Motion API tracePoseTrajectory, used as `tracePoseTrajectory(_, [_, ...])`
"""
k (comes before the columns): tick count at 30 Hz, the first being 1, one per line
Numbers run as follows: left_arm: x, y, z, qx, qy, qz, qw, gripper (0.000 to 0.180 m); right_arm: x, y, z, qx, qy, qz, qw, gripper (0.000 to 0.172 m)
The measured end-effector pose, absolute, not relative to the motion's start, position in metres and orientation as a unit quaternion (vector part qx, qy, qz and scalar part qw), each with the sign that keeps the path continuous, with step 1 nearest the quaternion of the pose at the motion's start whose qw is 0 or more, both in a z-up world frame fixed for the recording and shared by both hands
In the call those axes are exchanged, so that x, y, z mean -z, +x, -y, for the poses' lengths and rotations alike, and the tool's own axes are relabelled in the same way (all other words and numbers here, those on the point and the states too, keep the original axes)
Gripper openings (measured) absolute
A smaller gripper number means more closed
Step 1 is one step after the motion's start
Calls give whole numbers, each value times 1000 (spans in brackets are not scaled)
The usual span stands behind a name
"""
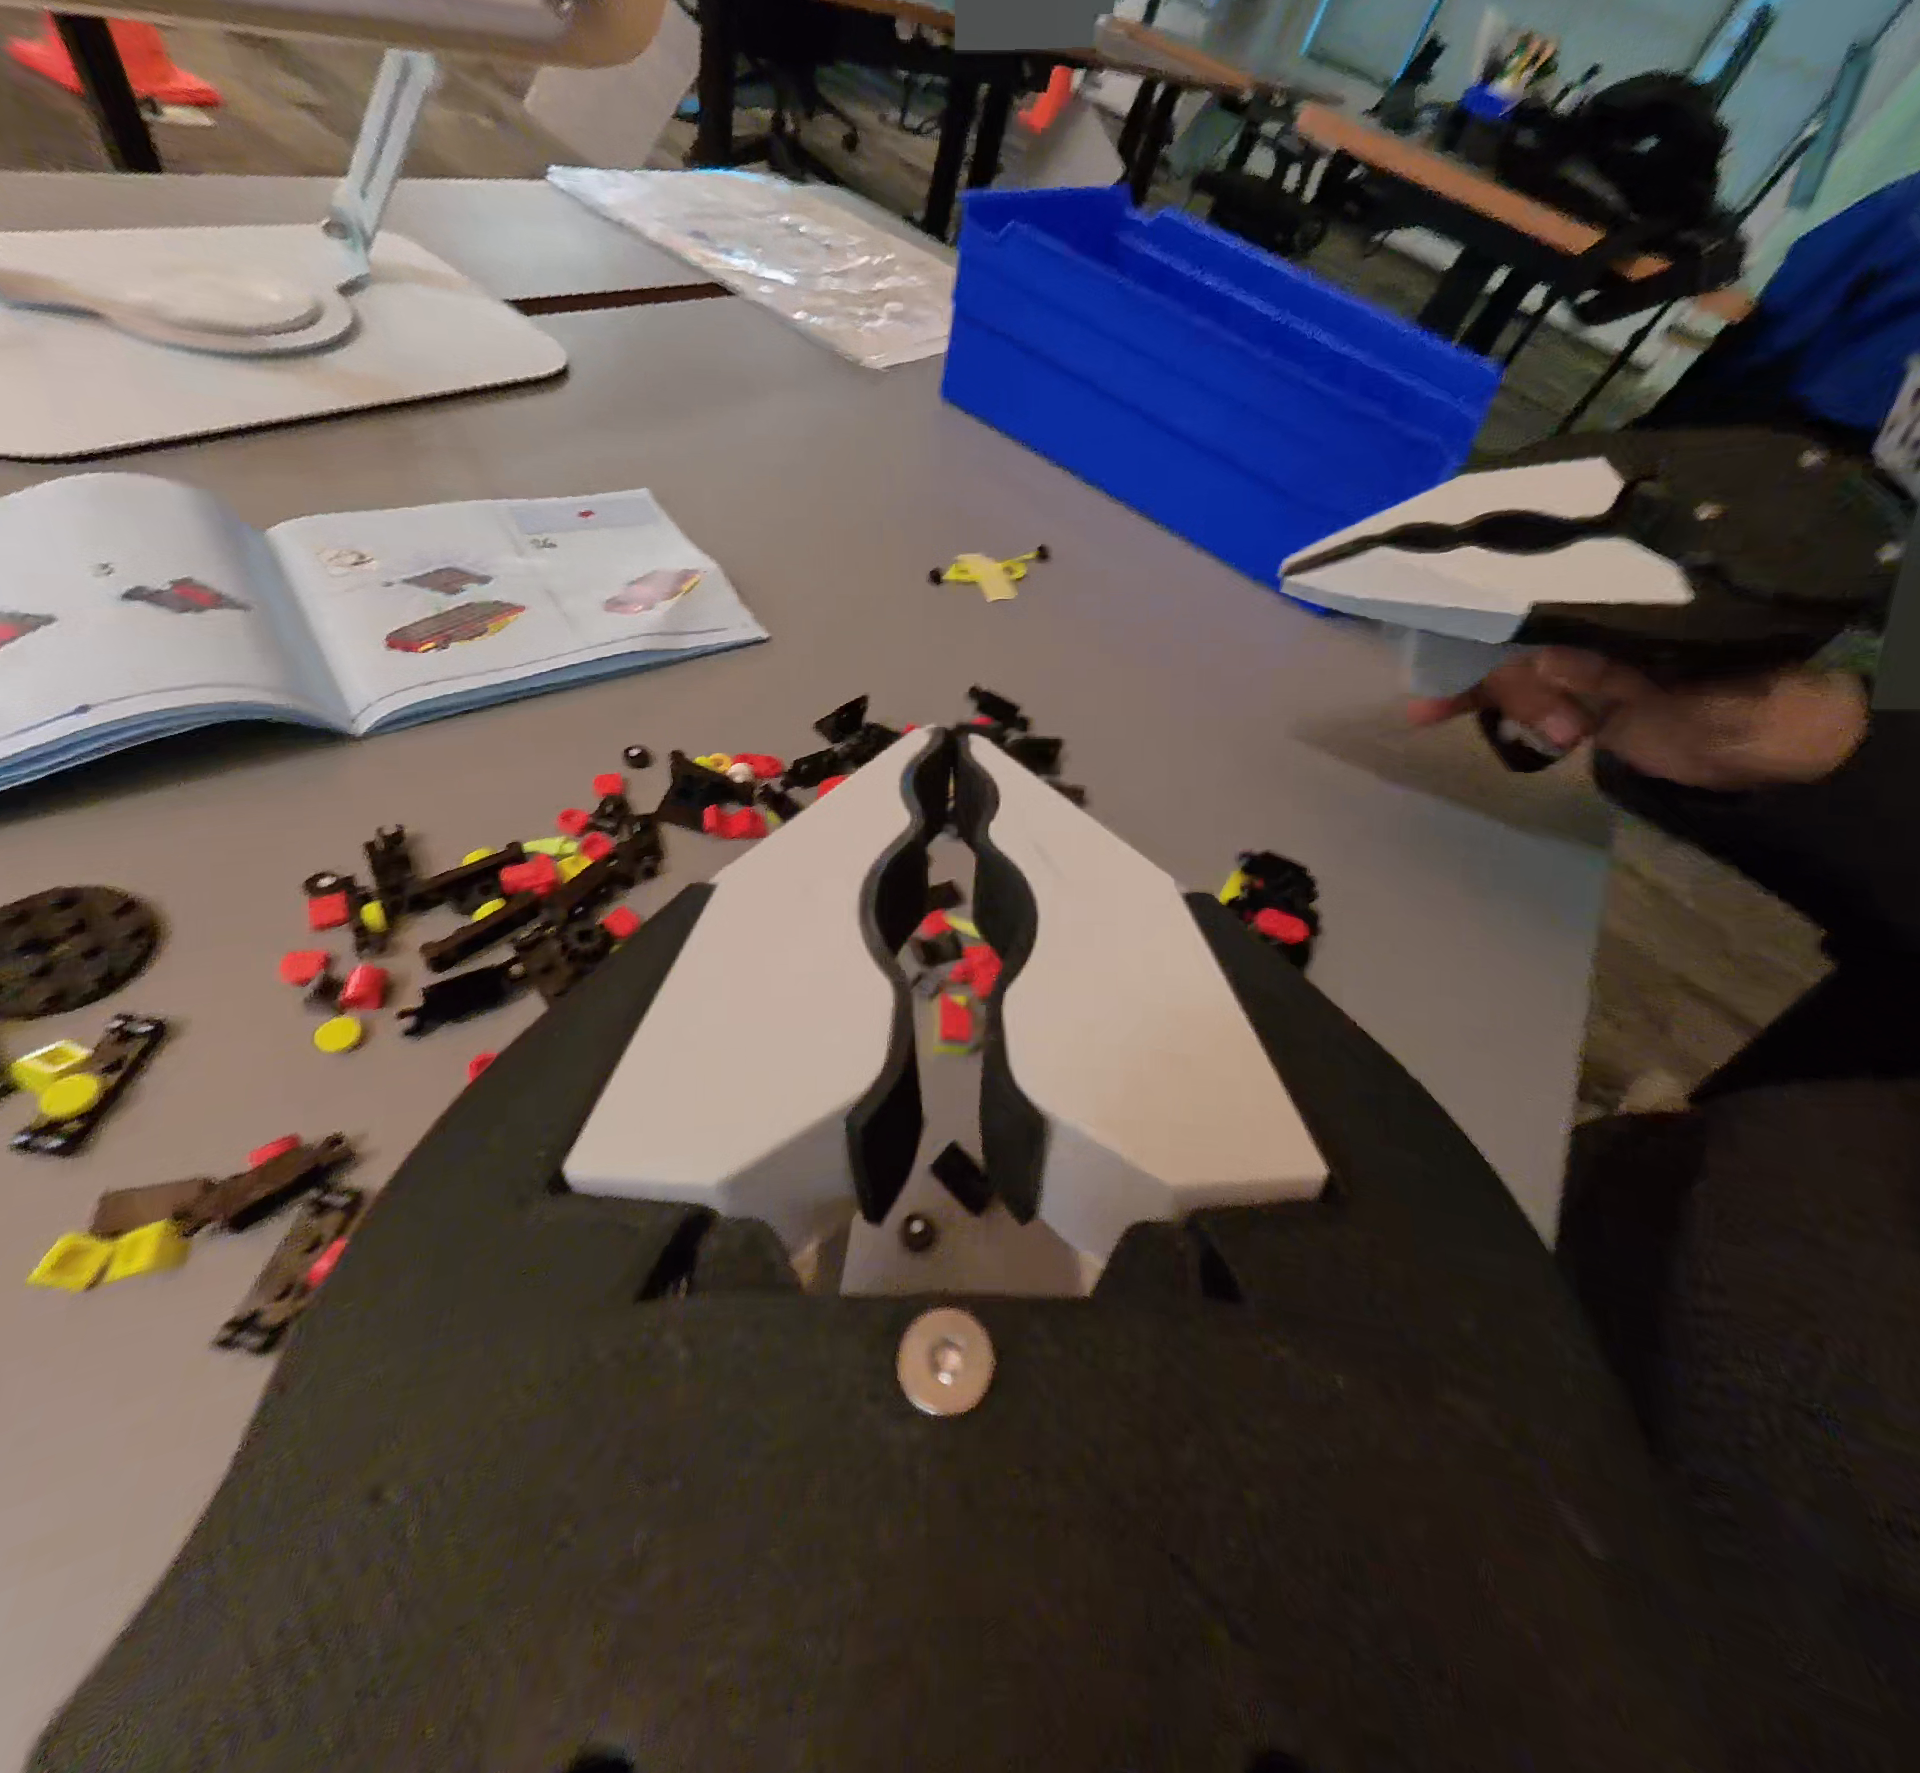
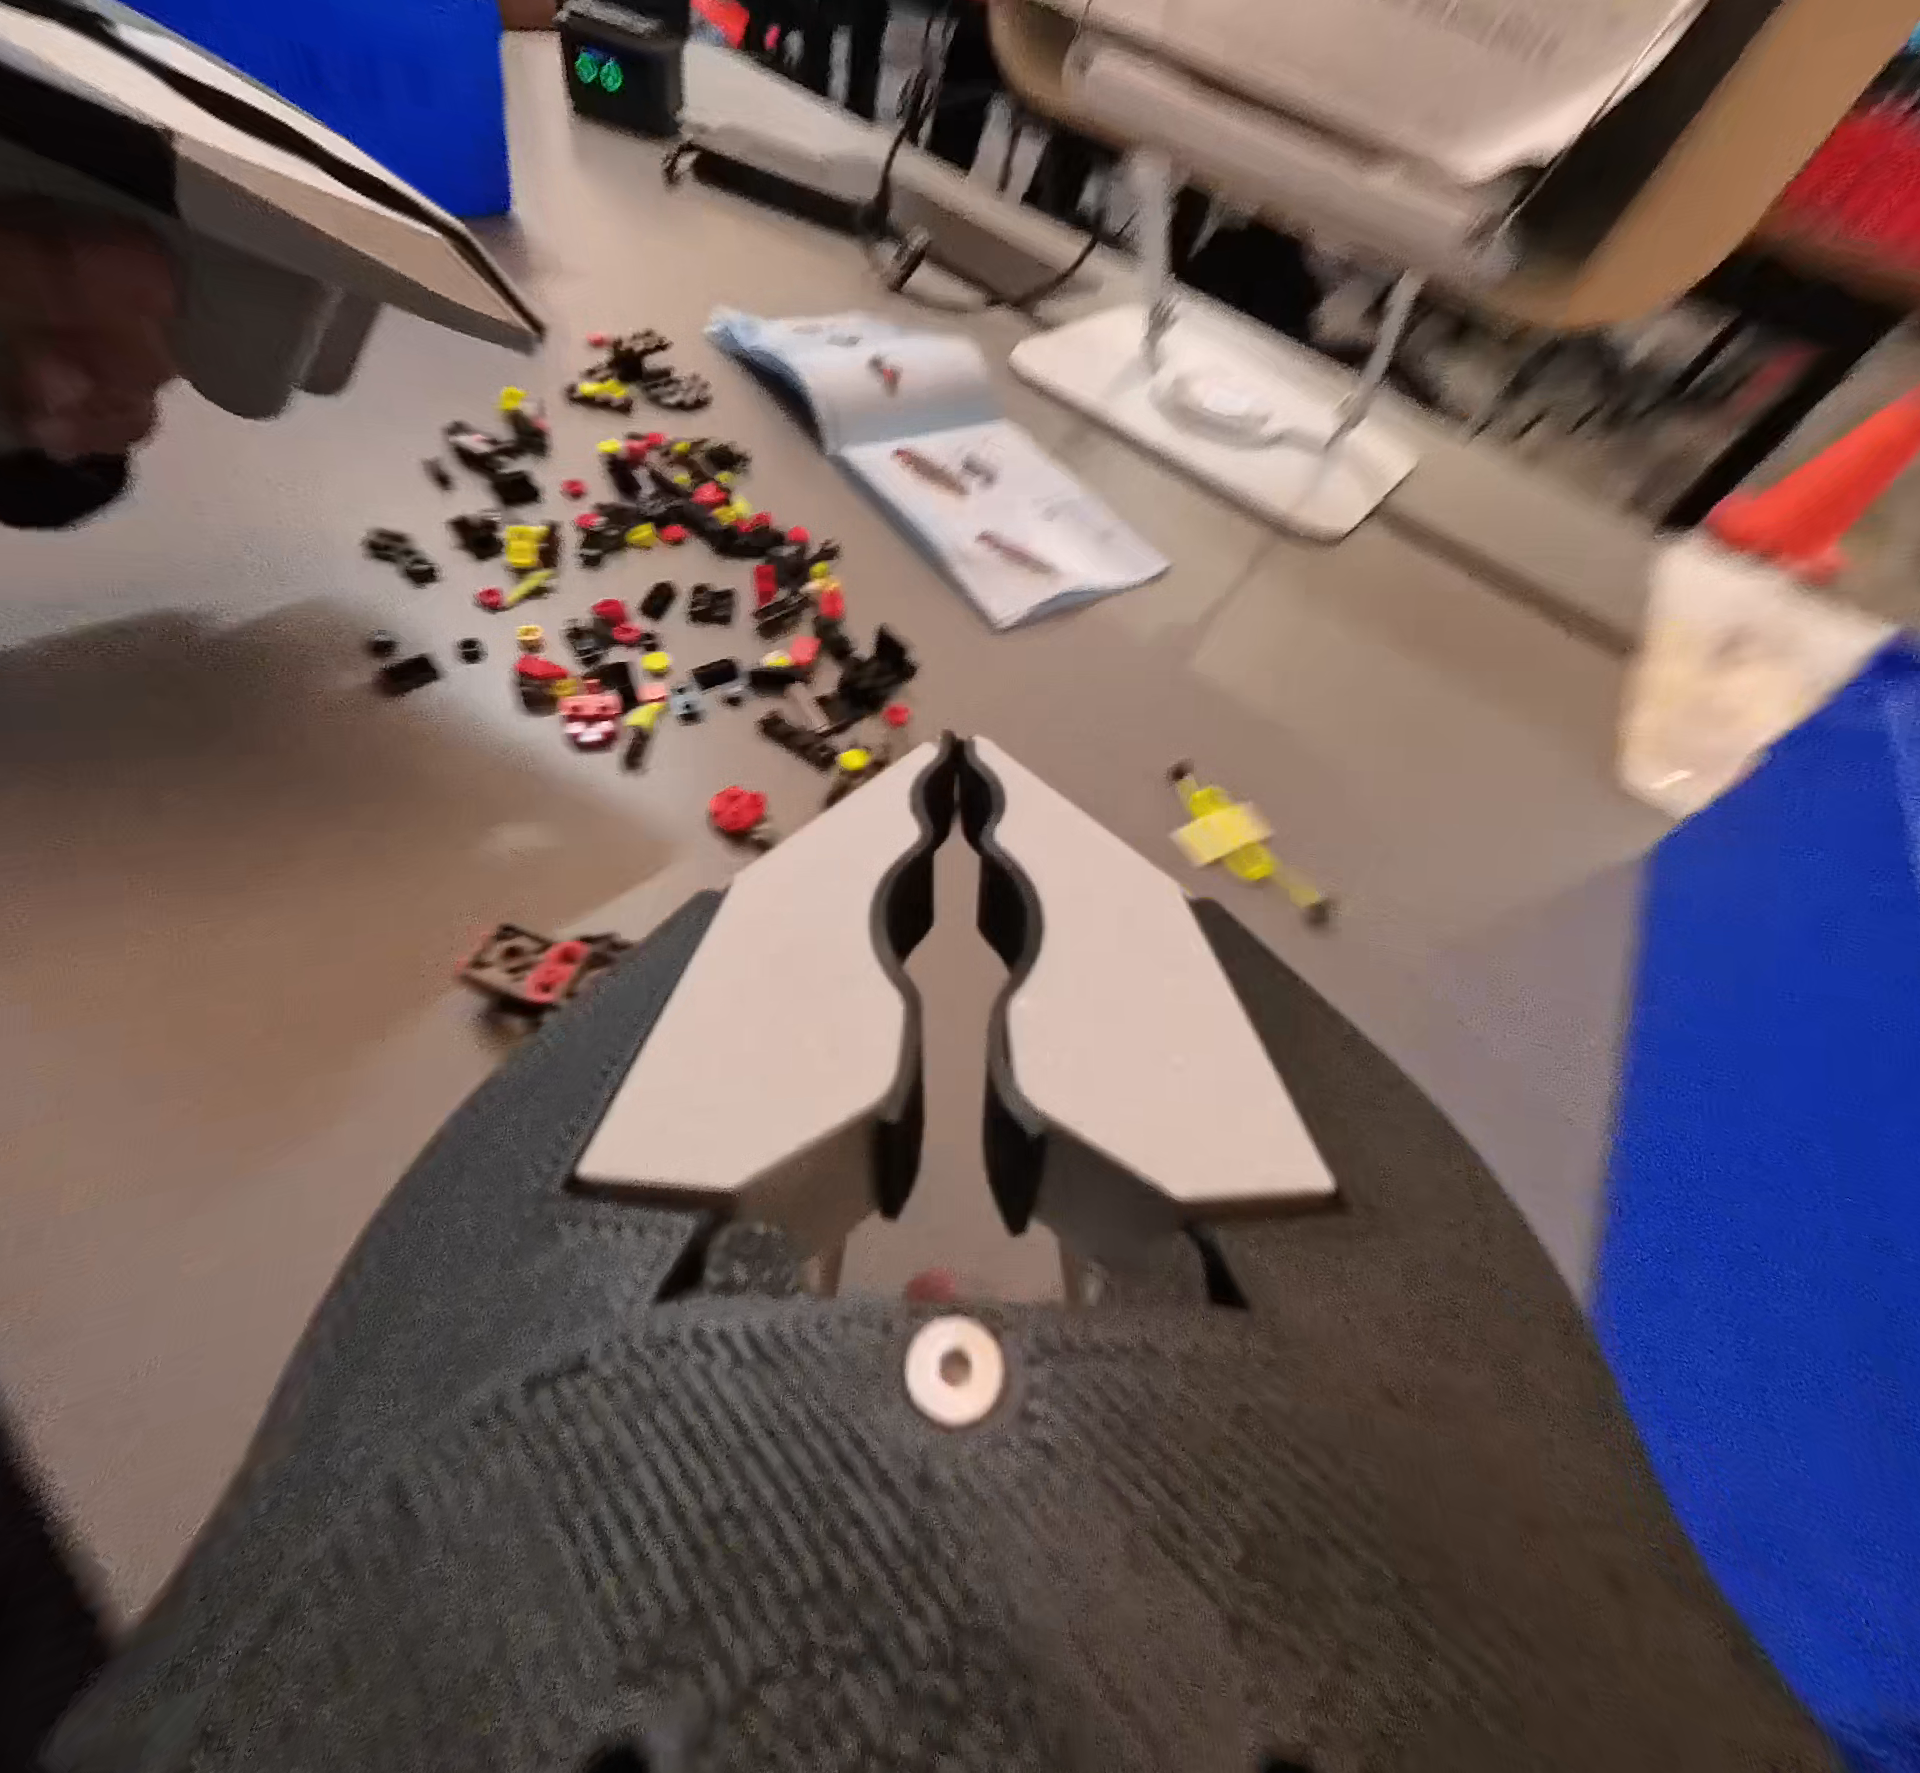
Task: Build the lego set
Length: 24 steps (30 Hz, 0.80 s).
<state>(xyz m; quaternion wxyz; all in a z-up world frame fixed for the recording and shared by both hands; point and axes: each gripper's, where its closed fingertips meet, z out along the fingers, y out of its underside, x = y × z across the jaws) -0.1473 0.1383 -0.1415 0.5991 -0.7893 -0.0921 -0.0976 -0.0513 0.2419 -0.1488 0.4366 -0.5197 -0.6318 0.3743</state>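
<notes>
Hidden: your left gripper [image 1: 951,736] covers part of the brick pile [image 1: 540,882]; a few red and black bits show through the gap behind its tips
Blur: the right wrist view is smeared, so small bricks [image 2: 665,580] are hard to tell apart
Left claw: closed, tips meeting, nothing held, over the pile
Right claw: your right gripper [image 2: 954,744] is closed and bare, near a yellow axle piece [image 2: 1236,840]
Around: open booklet [image 1: 416,601], blue bin [image 1: 1216,352], white stand base [image 1: 208,341] on the grey table [image 1: 1039,497]
</notes>
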Motion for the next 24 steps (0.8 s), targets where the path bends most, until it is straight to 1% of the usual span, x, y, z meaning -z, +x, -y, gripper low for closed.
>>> tracePoseTrajectory(2, [152, -151, -138, 78, -806, 81, 581, 0, 158, -55, -225, -426, -537, 634, 359, 0])
tracePoseTrajectory(4, [153, -151, -141, 68, -806, 72, 584, 0, 159, -63, -219, -457, -542, 623, 332, 0])
tracePoseTrajectory(6, [151, -155, -145, 50, -789, 77, 607, 0, 160, -71, -223, -446, -541, 624, 343, 0])
tracePoseTrajectory(9, [152, -156, -146, 21, -788, 67, 612, 0, 167, -79, -220, -407, -514, 656, 373, 0])
tracePoseTrajectory(13, [143, -143, -144, 76, -779, 92, 616, 0, 166, -81, -198, -428, -508, 658, 353, 0])
tracePoseTrajectory(14, [143, -142, -142, 87, -780, 108, 611, 0, 165, -79, -197, -425, -508, 657, 360, 0])
tracePoseTrajectory(16, [140, -133, -144, 98, -779, 100, 611, 0, 163, -75, -207, -389, -510, 656, 399, 0])
tracePoseTrajectory(19, [147, -121, -148, 66, -795, 54, 600, 0, 151, -65, -220, -357, -504, 643, 453, 0])
tracePoseTrajectory(21, [149, -114, -149, 66, -799, 46, 596, 0, 147, -58, -219, -364, -500, 639, 457, 1])
tracePoseTrajectory(24, [146, -104, -153, 85, -794, 40, 601, 0, 149, -52, -218, -374, -503, 640, 444, 6])
